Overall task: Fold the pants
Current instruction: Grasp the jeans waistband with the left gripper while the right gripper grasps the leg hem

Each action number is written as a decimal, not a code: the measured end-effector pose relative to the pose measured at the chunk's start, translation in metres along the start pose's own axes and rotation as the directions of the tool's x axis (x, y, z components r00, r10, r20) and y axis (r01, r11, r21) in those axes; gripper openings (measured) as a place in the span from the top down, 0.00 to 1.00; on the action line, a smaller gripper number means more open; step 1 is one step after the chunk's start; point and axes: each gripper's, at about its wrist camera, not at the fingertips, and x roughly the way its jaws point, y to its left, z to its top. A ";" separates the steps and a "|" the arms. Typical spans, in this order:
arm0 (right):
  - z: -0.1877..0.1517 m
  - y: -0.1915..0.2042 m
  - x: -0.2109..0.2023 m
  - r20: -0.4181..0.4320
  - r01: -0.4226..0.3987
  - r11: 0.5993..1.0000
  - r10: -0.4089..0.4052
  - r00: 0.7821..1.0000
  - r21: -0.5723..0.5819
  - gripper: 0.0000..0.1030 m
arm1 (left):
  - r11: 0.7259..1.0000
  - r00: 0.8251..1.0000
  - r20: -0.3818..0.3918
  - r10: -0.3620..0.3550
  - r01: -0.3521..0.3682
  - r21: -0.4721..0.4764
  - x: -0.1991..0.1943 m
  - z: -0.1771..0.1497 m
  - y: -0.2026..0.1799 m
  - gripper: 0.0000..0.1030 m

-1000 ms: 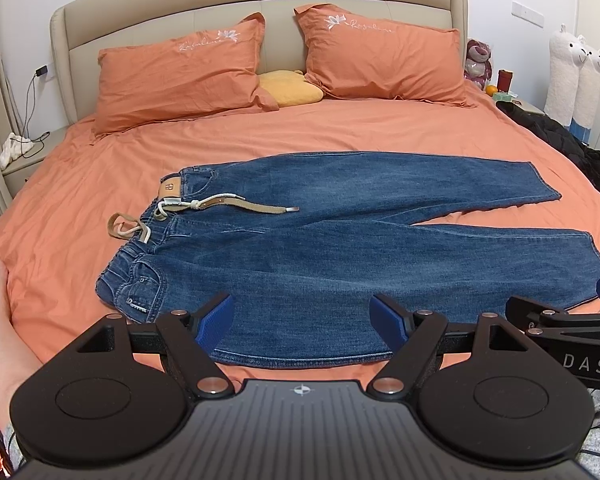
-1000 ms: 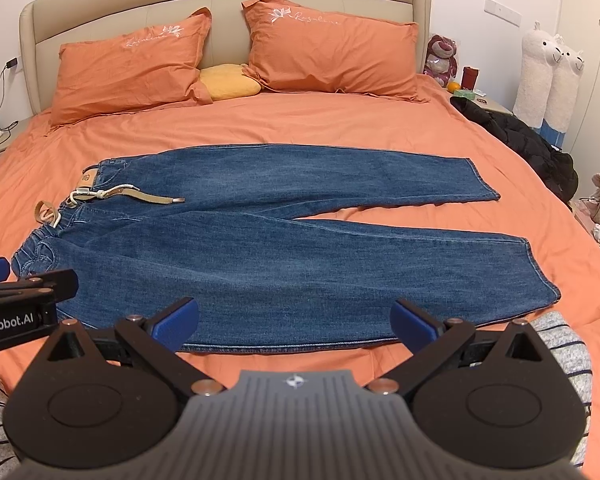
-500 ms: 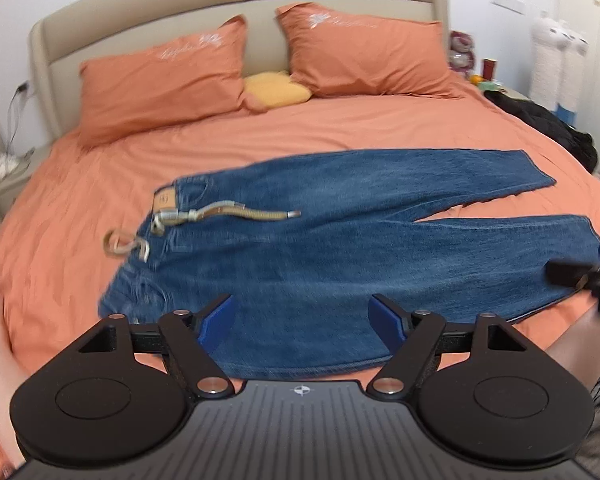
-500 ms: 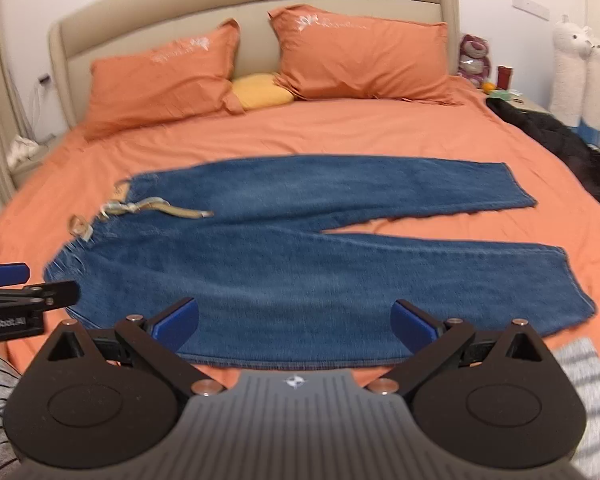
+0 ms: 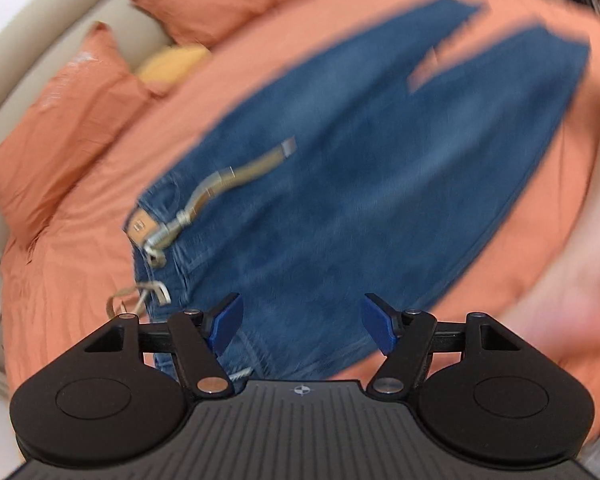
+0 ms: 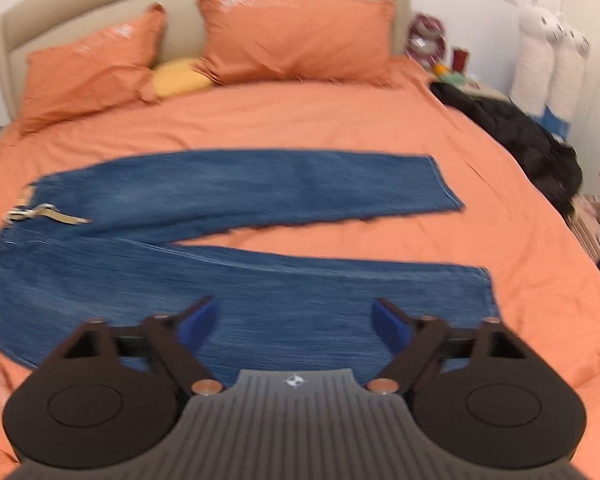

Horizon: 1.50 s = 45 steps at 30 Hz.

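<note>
1. On the orange bedspread [image 6: 340,120], the pants [image 6: 260,280] lie flat and unfolded in blue denim: waist toward 9 o'clock in the right wrist view, both legs running toward 3 o'clock, parted in a narrow V. No fold is begun.
2. Handling, as judged: denim is soft but fairly heavy and limp; it will sag and drag on the cover if lifted from one point. The thick waistband and the stitched hems look like the firmest holds. A tan belt [image 5: 240,176] lies loose across the waist, and its free end may swing or snag.
3. Left gripper [image 5: 302,324]: jaws closing, blue pads apart, nothing pinched; denim near the waist shows beyond the gap, at 12 o'clock from it.
4. Right gripper [image 6: 296,326]: jaws closing, pads apart, nothing held; it hangs over the nearer leg, with the hem [image 6: 488,292] at about 2 o'clock from it.
5. Surroundings: two orange pillows [image 6: 292,36] and a yellow cushion [image 6: 180,76] lie at the headboard, and dark clothing [image 6: 520,136] lies at the bed's 3 o'clock edge, all well apart from the pants.
6. Limits: the left wrist view is heavily smeared and tilted. A pale blur at its 3 o'clock edge cannot be identified. The near waist corner is cut off behind the left gripper body.
</note>
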 end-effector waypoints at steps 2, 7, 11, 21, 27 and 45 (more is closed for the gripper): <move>0.001 -0.026 0.013 -0.033 0.022 1.000 -0.022 0.999 0.012 0.40 | 0.997 0.998 -0.069 -0.013 0.018 0.069 0.022 -0.008 -0.002 0.23; 0.000 -0.073 0.043 -0.103 0.067 0.996 -0.072 0.992 -0.051 0.51 | 0.976 0.979 -0.204 -0.015 0.059 0.210 0.064 -0.024 -0.011 0.23; -0.004 -0.101 0.065 -0.175 0.057 0.993 -0.076 0.982 -0.106 0.53 | 0.954 0.970 -0.239 0.030 0.043 0.296 0.087 -0.033 -0.024 0.23; -0.045 -0.119 0.105 -0.379 -0.078 0.902 -0.099 0.920 -0.425 0.54 | 0.965 0.958 -0.261 0.114 -0.044 0.260 0.097 -0.021 -0.043 0.85; -0.069 -0.112 0.125 -0.396 -0.117 0.807 -0.152 0.906 -0.579 0.46 | 0.982 0.972 -0.146 0.185 -0.177 0.068 0.060 -0.005 -0.026 0.95; 0.044 -0.120 0.086 -0.023 0.144 0.843 -0.182 0.983 -0.518 1.00 | 0.928 0.967 0.014 0.256 -0.241 -0.285 0.013 0.089 0.075 0.96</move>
